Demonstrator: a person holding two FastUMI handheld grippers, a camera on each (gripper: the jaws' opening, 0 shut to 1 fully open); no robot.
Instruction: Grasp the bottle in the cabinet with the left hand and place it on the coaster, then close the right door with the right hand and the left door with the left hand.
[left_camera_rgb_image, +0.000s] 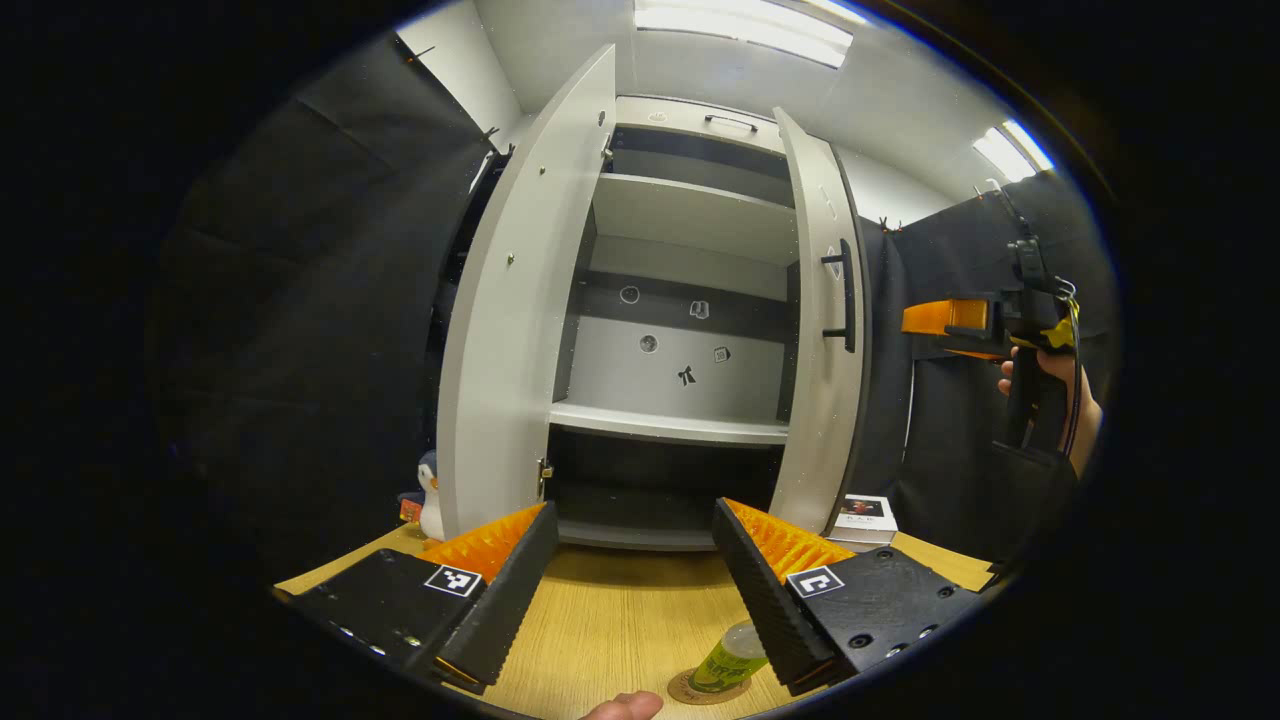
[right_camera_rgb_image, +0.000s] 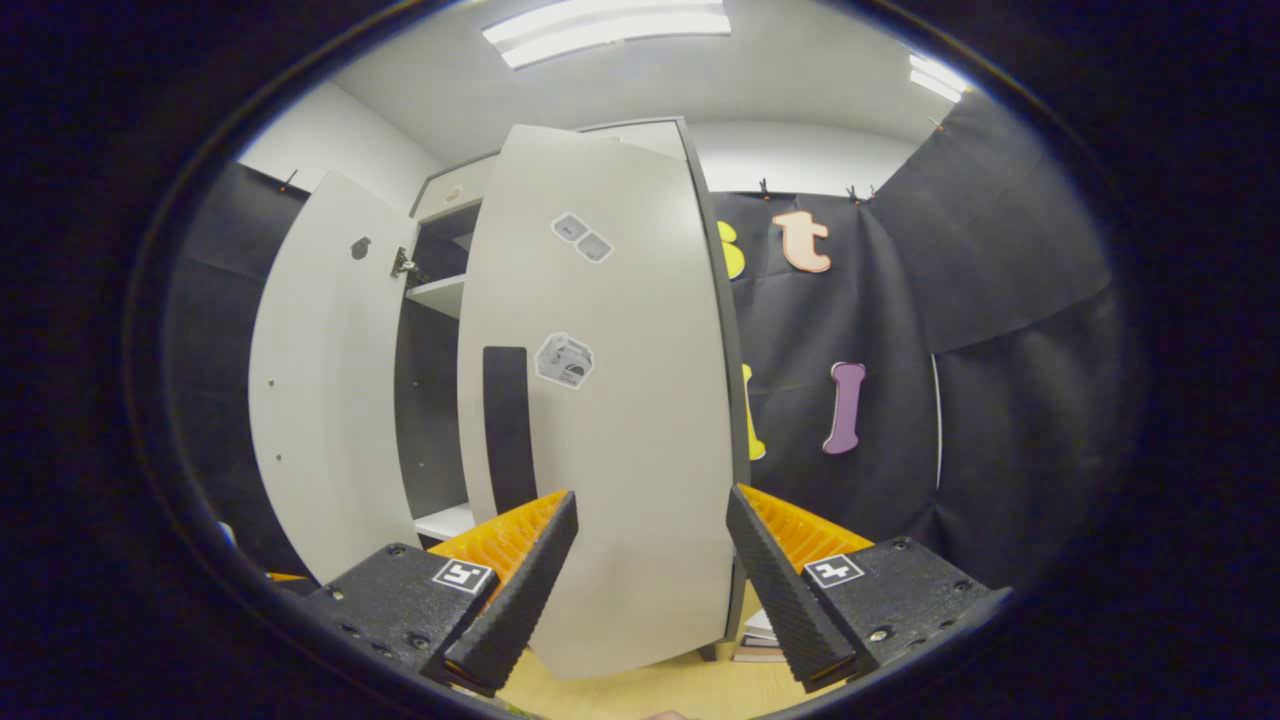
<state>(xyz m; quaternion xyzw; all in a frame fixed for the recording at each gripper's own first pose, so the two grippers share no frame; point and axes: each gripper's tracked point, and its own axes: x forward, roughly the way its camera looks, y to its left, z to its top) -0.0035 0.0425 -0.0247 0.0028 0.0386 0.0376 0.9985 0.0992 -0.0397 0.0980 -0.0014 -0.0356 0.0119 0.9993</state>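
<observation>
The bottle (left_camera_rgb_image: 733, 657) stands on the coaster (left_camera_rgb_image: 700, 692) near the worktop's (left_camera_rgb_image: 620, 620) front edge, freed. The left gripper (left_camera_rgb_image: 632, 590) hangs above, fingers apart. The right gripper (right_camera_rgb_image: 650, 575), fingers apart (empty), faces the right door's (right_camera_rgb_image: 620, 420) outer side, seemingly to push it closed.

Left gripper (left_camera_rgb_image: 632, 585) and right gripper (right_camera_rgb_image: 648, 578): ridged wedge-shaped fingers on black screwed blocks, each bearing a square black-and-white marker. A bare hand (left_camera_rgb_image: 1045, 385) grips a black handle.
</observation>
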